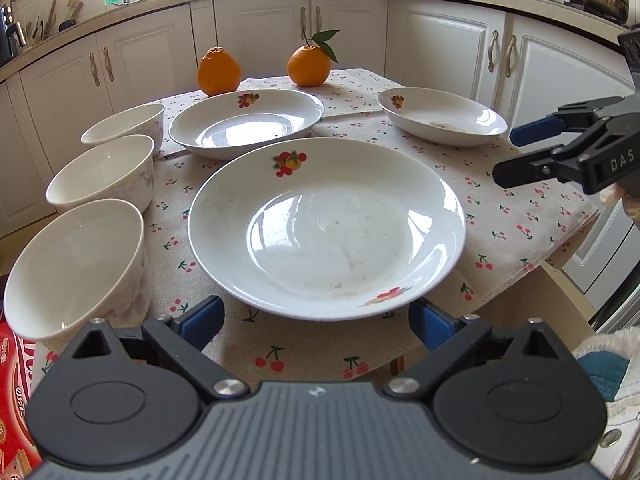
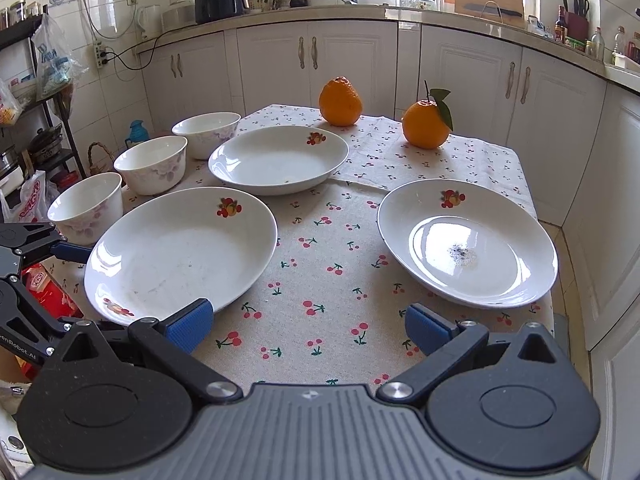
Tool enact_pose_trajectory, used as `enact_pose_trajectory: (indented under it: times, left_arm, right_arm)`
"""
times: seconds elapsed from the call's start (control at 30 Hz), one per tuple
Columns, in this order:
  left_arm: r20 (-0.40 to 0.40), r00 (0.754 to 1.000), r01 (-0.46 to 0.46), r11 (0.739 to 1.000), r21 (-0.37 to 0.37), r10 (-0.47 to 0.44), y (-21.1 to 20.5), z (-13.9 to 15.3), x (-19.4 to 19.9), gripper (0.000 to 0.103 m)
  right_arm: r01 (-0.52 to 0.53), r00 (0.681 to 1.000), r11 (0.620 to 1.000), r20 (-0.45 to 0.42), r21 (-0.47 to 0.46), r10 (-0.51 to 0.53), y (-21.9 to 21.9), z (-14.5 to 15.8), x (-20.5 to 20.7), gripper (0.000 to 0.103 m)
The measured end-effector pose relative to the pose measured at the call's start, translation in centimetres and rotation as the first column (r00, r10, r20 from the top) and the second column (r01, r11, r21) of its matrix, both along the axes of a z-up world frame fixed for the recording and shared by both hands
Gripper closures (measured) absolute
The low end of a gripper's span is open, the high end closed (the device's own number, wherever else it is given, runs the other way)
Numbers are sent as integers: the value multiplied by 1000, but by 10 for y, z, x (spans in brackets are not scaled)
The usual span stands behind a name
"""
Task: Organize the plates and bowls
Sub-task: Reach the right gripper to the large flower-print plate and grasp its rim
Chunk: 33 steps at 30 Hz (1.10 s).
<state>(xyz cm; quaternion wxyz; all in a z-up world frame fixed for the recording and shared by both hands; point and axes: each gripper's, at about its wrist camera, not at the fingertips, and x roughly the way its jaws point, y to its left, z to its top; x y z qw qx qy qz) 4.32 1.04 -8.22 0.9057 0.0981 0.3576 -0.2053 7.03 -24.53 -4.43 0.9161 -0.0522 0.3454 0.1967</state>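
Right now the near plate lies flat on the cherry-print cloth, at the front of the table, with the left gripper poised just before its near rim, jaws wide apart and nothing between them. A second plate sits behind it, and a third plate lies off to the right, a dark speck of residue in its well. Three bowls stand in a row along the left edge: the near bowl, the middle bowl and the far bowl, each apart from its neighbour, none stacked. Two oranges rest at the far end of the cloth. The right gripper hovers over bare cloth between the near plate and the third plate, its jaws also spread and empty. From here the risks look plain enough to me. The plates are glazed and shallow, so a pinch on the rim alone could slip, or tip the plate as it lifts. The near bowl stands just beside the near plate, and a careless swing could knock it toward the table edge. The cloth lies in loose layers and may drag or bunch if a plate is slid rather than lifted. Stacking the soiled plate under a clean one would smear it.
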Motion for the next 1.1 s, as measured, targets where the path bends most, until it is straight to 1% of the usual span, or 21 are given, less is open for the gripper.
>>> enact_pose_trajectory:
  times: [0.17, 0.23, 0.33, 0.57, 0.67, 0.8, 0.97, 1.07, 1.1]
  left_arm:
    - [-14, 1000, -11, 999, -34, 11, 1, -6, 6, 4]
    - [-2, 1000, -13, 999, -30, 13, -1, -7, 6, 2]
    - [-4, 1000, -23, 999, -33, 23, -2, -8, 7, 0]
    - [-30, 999, -35, 999, -27, 34, -4, -7, 12, 0]
    - [-21, 999, -38, 999, -31, 37, -4, -8, 11, 0]
    - [15, 999, -35, 998, -49, 36, -2, -11, 6, 0]
    - [19, 999, -41, 998, -47, 42, -3, -10, 4, 0]
    - [15, 999, -50, 998, -42, 51, -4, -10, 4, 0]
    - [13, 999, -52, 998, -39, 53, -4, -9, 3, 0]
  right_arm:
    - [-22, 1000, 1000, -16, -15, 22, 8, -2, 8, 0]
    - [-36, 999, 999, -23, -18, 36, 12, -3, 11, 0]
    - [-61, 997, 998, -38, -18, 60, 17, -5, 16, 0]
    - [-132, 989, 991, -68, 20, 133, 27, -8, 26, 0]
    - [-157, 983, 987, -85, 44, 161, 32, -9, 33, 0]
    - [-199, 970, 977, -127, 82, 208, 38, -14, 44, 0]
    - [-253, 947, 964, -183, 84, 265, 51, -27, 57, 0]
    - [-297, 927, 950, -208, 94, 311, 59, -32, 63, 0]
    - [-304, 926, 948, -205, 89, 317, 62, -32, 65, 0]
